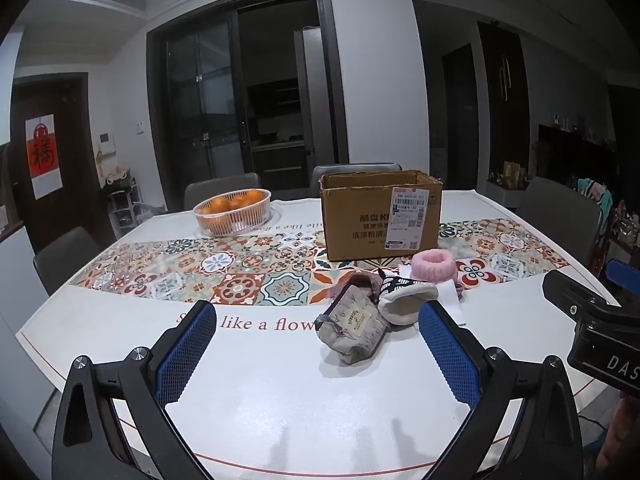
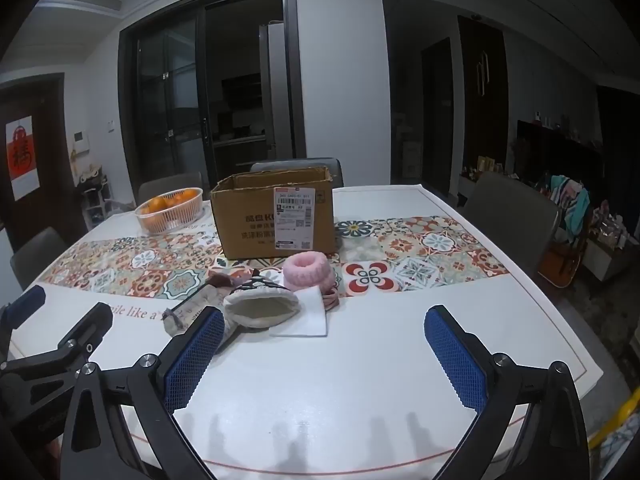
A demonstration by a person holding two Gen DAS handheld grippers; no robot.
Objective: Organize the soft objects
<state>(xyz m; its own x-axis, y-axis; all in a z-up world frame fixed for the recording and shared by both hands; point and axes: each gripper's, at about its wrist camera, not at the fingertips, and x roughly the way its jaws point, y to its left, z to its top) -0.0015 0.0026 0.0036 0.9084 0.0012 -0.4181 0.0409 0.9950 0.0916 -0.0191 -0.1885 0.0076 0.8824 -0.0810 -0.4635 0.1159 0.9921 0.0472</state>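
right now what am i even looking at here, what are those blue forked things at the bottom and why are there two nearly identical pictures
Each picture comes from a fisheye camera mounted on a hand-held two-finger gripper; a person holds one in each hand. The blue textured pads are the finger faces. The left gripper fills one view's bottom, the right gripper the other's, hence two similar angles. Both are open and hold nothing.

On the white table with a patterned tile runner lies a pile of soft things: a grey fabric drawstring pouch, a cream-lined padded mitt, a fluffy pink knitted ring and a folded white cloth. Behind them stands an open brown cardboard box, and a white plastic basket of oranges sits to its left.
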